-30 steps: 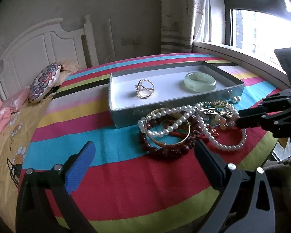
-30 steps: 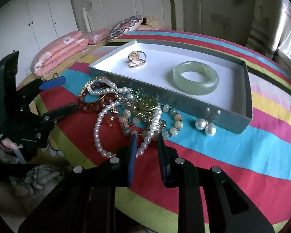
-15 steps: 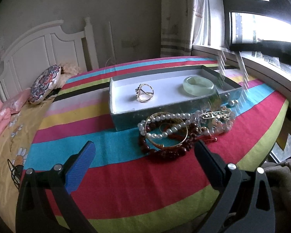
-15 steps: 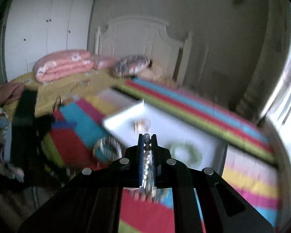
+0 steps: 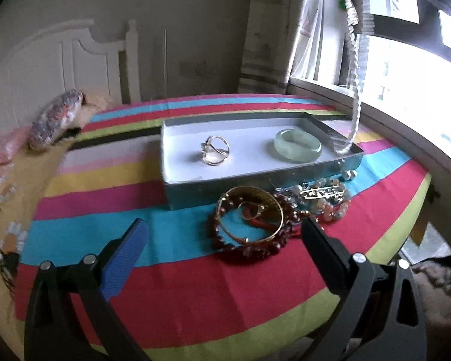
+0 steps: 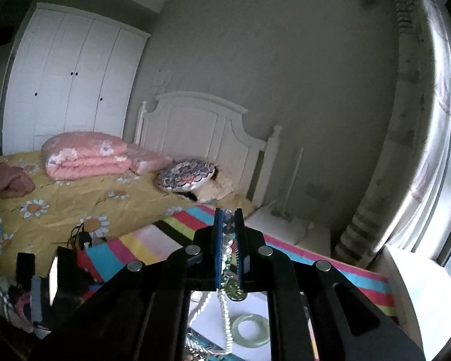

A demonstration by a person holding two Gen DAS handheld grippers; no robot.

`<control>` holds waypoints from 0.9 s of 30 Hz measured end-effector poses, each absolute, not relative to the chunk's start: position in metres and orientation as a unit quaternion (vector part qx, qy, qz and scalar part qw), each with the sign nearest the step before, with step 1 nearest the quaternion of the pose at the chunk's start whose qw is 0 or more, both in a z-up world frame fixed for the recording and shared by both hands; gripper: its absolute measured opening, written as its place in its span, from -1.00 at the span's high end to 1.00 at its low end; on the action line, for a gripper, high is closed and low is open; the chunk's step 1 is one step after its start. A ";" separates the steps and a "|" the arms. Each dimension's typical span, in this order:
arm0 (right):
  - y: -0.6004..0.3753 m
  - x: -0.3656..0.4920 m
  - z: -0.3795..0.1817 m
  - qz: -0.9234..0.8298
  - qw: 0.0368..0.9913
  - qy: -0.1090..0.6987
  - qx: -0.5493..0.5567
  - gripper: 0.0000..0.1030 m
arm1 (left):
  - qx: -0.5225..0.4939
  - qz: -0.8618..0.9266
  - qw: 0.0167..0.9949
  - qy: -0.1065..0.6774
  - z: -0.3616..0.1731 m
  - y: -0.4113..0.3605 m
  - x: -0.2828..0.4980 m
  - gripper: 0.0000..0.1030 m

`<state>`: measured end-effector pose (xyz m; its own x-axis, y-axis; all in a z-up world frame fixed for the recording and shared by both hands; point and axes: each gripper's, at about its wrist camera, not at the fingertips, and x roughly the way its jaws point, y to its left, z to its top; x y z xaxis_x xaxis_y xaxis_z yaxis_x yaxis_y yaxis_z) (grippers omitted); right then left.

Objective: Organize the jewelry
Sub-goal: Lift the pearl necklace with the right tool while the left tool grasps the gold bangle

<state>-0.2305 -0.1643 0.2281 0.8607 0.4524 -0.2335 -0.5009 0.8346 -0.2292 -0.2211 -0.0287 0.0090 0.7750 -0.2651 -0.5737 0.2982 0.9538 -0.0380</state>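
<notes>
The right claw (image 6: 229,225) is pinched tight on the pearl necklace (image 5: 356,90), and the strand hangs in a long loop with its low end right at the three o'clock corner of the tray (image 5: 255,177). The left claw (image 5: 222,240) sits wide, nothing in it, at six o'clock over the striped worktop (image 5: 180,285).

The danger is that swinging loop. The bottom of it could catch the tray's rim or fall outside the wall instead of inside. A green pendant piece (image 6: 236,291) rides up in the pinch too, so extra bits may be tangled in, and it could shake loose. If the strand slides between the pads, the whole thing drops onto the pile of bangles and beads (image 5: 255,225) at five o'clock. The jade bangle (image 5: 297,145) and gold ring (image 5: 215,150) already lie in the tray, and a careless drop could land on them.
</notes>
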 end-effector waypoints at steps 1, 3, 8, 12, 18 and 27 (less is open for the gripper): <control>-0.167 -0.232 0.230 0.248 0.955 0.082 -0.141 0.83 | 0.022 -0.149 0.941 0.303 0.009 -0.030 -0.216 -0.95; -0.170 -0.235 0.230 0.246 0.955 0.081 -0.143 0.83 | 0.015 -0.150 0.939 0.310 0.010 -0.031 -0.207 -0.90; -0.173 -0.233 0.229 0.243 0.956 0.084 -0.139 0.83 | 0.022 -0.153 0.930 0.334 0.011 -0.046 -0.181 -0.78; -0.174 -0.233 0.226 0.245 0.956 0.087 -0.138 0.83 | 0.043 -0.153 0.916 0.368 -0.003 -0.059 -0.163 -0.47; -0.174 -0.233 0.225 0.244 0.956 0.086 -0.137 0.83 | 0.065 -0.169 0.914 0.363 -0.009 -0.062 -0.168 -0.10; -0.175 -0.232 0.228 0.237 0.958 0.085 -0.134 0.83 | 0.062 -0.180 0.920 0.341 0.004 -0.061 -0.176 -0.10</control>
